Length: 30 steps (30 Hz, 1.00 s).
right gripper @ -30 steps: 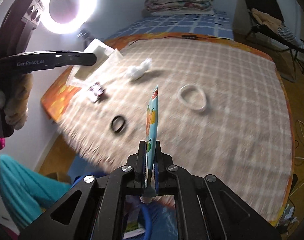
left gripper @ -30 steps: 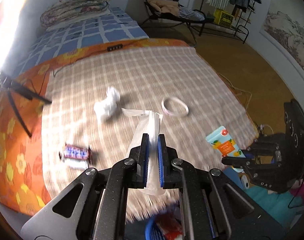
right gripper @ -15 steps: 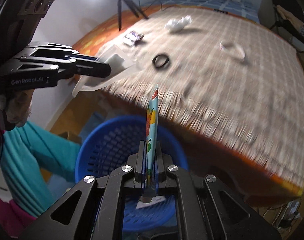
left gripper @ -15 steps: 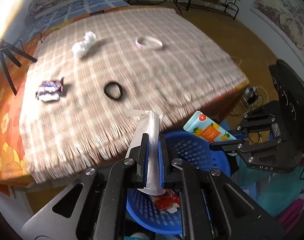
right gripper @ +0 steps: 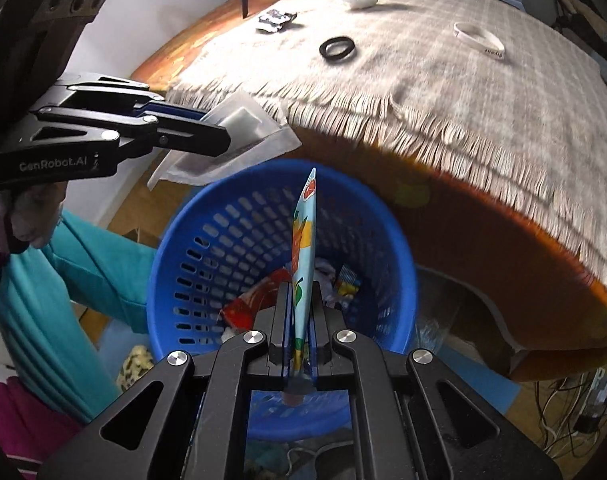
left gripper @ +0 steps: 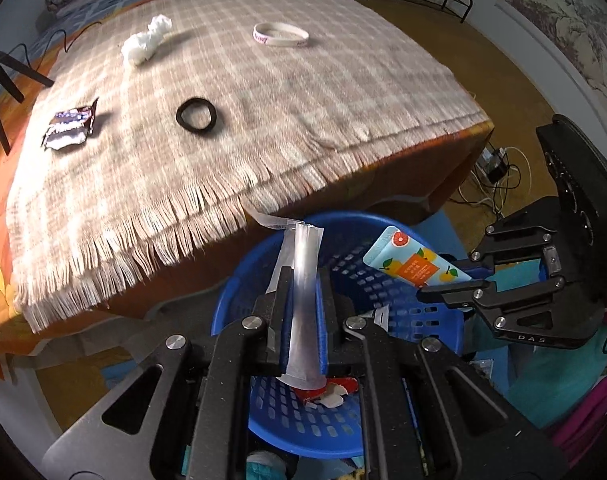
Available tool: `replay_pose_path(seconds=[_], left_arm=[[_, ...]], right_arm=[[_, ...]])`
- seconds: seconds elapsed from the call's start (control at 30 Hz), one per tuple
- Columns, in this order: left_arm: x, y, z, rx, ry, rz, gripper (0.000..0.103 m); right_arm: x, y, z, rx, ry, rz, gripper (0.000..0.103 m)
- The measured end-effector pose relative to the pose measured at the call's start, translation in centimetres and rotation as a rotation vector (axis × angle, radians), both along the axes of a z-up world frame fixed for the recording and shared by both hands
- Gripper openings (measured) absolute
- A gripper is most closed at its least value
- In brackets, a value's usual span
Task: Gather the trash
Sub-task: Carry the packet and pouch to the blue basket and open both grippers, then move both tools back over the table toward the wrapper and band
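Two wrappers, one clamped in each claw (left gripper: 303,300) (right gripper: 301,312), above one blue basket (right gripper: 191,240); four items on blanket (left gripper: 343,100).

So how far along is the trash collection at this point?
Partly done. Done: the blue basket already holds a red wrapper and scraps. In hand: the left gripper is shut on a clear packet, the right gripper on a fruit-print pouch, both over the basket. Left on the bed: crumpled tissue, candy wrapper.
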<state>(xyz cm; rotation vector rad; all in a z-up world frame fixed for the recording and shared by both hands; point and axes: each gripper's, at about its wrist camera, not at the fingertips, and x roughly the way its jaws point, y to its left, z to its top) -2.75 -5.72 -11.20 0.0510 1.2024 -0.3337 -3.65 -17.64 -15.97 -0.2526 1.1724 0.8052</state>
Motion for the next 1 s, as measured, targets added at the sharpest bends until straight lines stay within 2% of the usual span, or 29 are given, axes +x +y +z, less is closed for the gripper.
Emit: replay_pose_path(seconds=[0.17,0.23,0.27,0.3,0.4,0.47,0.5,0.53,0.6,1.0], left_arm=[[-0.3,-0.3,-1.1,0.013,0.029,-0.019,0.016],[-0.3,-0.3,-1.5,0.018,0.038,-0.02,0.033],[-0.3,-0.3,-1.6,0.019,0.038,-0.02,0.044],[-0.3,-0.3,-1.6,0.02,0.034,-0.021,0.047],[-0.3,-0.2,-1.5,0.024,0.026,-0.021,0.047],[-0.2,-0.1,-1.5,0.021,0.025,-0.014,0.047],[-0.2,0.0,-1.4,0.021,0.025,-0.011,0.047],[-0.1,0.2,-1.4,0.021,0.025,-0.005,0.047],[0.1,0.3,-1.4,0.022,0.023,0.003,0.047],[1.1,1.9,-0.6,0.016,-0.008,0.059,0.047]], right_arm=[[-0.4,0.2,-0.8,-0.024,-0.002,0.005,0.006],[-0.5,0.4,-1.0,-0.031,-0.004,0.009,0.006],[-0.4,0.5,-1.1,-0.035,-0.004,0.01,0.006],[-0.4,0.6,-1.2,-0.04,-0.006,0.01,0.006],[-0.4,0.9,-1.4,-0.059,-0.012,0.011,0.006],[-0.4,1.0,-1.5,-0.073,-0.021,0.011,0.011],[-0.4,1.2,-1.6,-0.076,-0.023,0.012,0.02],[-0.4,1.2,-1.6,-0.078,-0.026,0.011,0.033],[-0.5,1.3,-1.5,-0.075,-0.038,0.012,0.048],[-0.3,2.0,-0.5,-0.116,-0.119,0.01,0.054]])
